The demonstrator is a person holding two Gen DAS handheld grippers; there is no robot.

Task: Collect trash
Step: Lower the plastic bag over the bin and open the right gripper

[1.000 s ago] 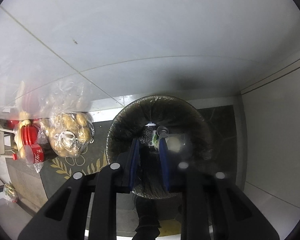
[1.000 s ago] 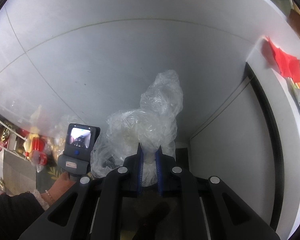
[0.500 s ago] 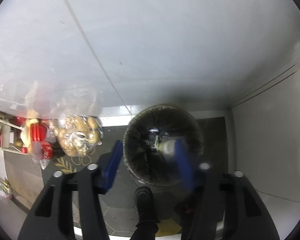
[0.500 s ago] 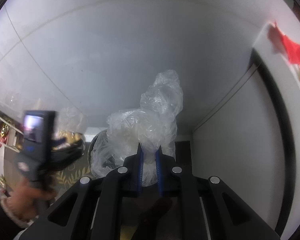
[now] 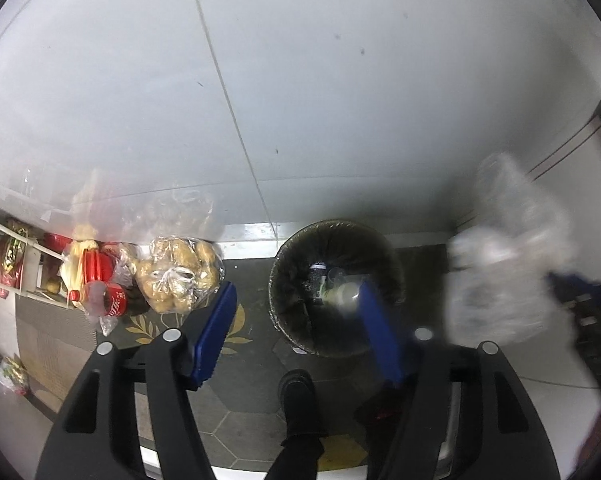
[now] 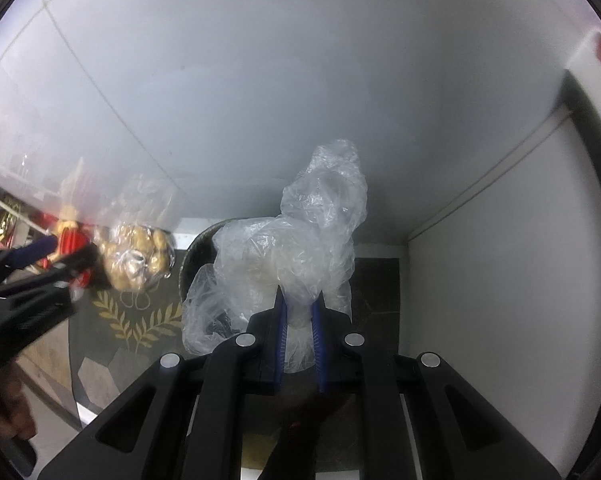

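Left fingers [image 5: 296, 336] opening, empty; right fingers [image 6: 298, 332] pinch plastic bag [image 6: 300, 248] above bin [image 5: 334, 286], white wall [image 5: 300, 80] behind.

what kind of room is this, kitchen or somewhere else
Probably a home kitchen or pantry corner, though that is a guess: a lined trash bin stands on dark floor tiles by a white tiled wall, beside a bag of potatoes and a cola bottle.
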